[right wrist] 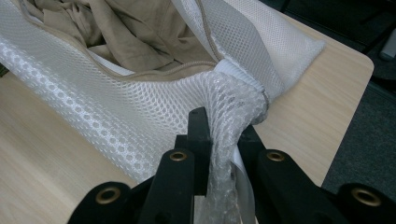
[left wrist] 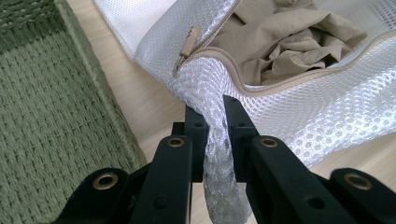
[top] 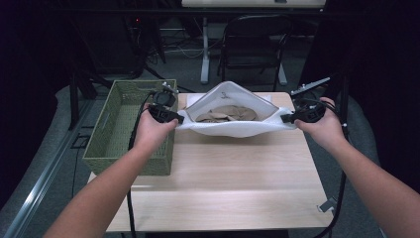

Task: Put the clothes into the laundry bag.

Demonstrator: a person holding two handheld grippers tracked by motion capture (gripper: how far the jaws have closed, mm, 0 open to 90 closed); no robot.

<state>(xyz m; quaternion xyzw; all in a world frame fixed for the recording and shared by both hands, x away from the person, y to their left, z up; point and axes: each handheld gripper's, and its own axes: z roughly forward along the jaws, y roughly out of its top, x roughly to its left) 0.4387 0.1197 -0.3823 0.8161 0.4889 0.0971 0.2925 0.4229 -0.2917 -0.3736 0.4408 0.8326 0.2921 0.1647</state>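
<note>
Nearest in the high view, two forearms reach in from the bottom edge over the pale wooden table (top: 223,188). The left gripper (top: 172,118) pinches one end of a white mesh laundry bag (top: 233,126), and the right gripper (top: 288,118) pinches the opposite end, so the bag hangs stretched between them above the far part of the tabletop.

In the left gripper view, a bunched strip of mesh runs straight down between the two black jaws, which are clenched on it; the zip pull (left wrist: 187,49) sits just beyond the tips. In the right gripper view, the jaws likewise clamp a gathered twist of mesh at the bag's corner.

Past both grips the bag gapes open, with crumpled tan cloth (top: 225,114) inside. A green woven basket (top: 110,144) stands on the table's left side, beside the left hand.
</note>
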